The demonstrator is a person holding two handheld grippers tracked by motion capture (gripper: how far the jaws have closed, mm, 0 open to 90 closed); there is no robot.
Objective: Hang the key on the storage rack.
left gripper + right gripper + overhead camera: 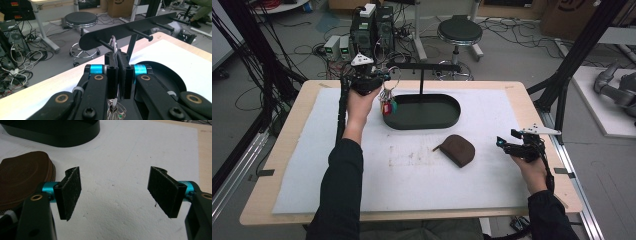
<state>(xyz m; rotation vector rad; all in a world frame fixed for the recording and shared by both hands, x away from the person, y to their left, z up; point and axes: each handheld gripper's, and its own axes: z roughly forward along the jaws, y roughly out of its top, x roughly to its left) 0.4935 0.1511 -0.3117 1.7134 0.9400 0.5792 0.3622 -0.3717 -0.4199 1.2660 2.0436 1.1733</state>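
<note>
Thing: key bunch [387, 102] on metal ring [113, 44], light, stiff, dangles loose; hold by ring.
Left gripper [119, 58]: clamped on ring, at leftmost peg [105, 45] of rack.
Right gripper [115, 192]: jaws apart, nr table's right edge.

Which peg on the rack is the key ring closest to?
The end peg nearest the left gripper. The key ring sits right at it; the other pegs run off to the right, bare.

wooden table [287, 150] carries a white mat [362, 180]; on it a black oval stand base [427, 112] and brown pouch [458, 150]
</note>
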